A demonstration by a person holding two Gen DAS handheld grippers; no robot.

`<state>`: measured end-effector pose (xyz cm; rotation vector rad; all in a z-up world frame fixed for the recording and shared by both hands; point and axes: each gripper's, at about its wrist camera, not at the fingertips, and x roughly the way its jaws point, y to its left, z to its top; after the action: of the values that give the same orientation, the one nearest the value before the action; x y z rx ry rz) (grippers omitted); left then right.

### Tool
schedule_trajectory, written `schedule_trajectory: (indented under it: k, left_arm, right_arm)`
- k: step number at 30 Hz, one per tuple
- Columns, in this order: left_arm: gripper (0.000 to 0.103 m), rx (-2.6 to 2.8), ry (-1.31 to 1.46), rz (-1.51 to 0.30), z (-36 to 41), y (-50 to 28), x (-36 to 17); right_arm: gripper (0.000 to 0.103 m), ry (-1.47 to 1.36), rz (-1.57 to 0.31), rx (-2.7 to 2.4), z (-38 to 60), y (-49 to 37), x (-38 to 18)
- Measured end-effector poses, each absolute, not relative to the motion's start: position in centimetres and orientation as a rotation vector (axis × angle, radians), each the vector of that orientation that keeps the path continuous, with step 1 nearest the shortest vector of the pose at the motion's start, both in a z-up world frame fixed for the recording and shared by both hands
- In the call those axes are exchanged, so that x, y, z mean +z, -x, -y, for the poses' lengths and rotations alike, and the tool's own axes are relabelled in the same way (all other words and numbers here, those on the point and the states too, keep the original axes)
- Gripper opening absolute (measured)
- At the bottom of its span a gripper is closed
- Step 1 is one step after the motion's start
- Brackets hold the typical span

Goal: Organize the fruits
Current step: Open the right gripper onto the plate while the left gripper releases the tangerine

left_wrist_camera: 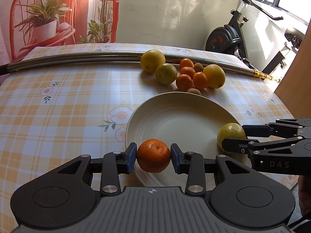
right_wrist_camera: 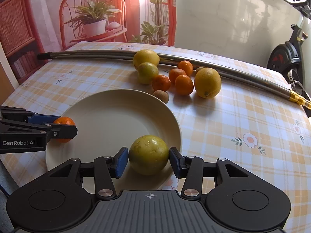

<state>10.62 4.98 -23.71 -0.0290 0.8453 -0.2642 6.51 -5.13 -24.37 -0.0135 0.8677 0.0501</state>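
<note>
Over the plate's near rim: we hold both fruits at the cream plate [right_wrist_camera: 108, 104], neither yet let go.
Left tongs [left_wrist_camera: 153, 155]: closed on a mandarin [left_wrist_camera: 153, 155], pads pressing both its sides, above the plate's edge.
Right tongs [right_wrist_camera: 148, 155]: closed on a yellow-green citrus [right_wrist_camera: 148, 154], skin dull and scarred; it seems to rest on the plate.
Step in hand: we judge this the setting-down of two fruits.
Next move: lower the mandarin onto the plate, part both tongs gently, lest either fruit roll.
Farther on the bench [right_wrist_camera: 243, 116]: remaining fruit pile [right_wrist_camera: 180, 81] of mandarins, lemons and small brown fruits, beside a metal pole [right_wrist_camera: 233, 71].
</note>
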Motion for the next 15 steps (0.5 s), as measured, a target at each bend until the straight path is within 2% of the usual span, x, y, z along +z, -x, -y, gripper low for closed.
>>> schedule_trajectory:
  k: [3, 15]
  left_arm:
    - [0.040, -0.264, 0.024, -0.846, -4.89, -10.60, -23.76]
    - [0.041, -0.263, 0.024, -0.843, -4.92, -10.50, -23.74]
  right_arm:
    - [0.054, -0.042, -0.849, 0.069, 5.70, -6.32, -24.01]
    - [0.056, -0.097, -0.814, 0.064, 6.22, -6.20, -23.53]
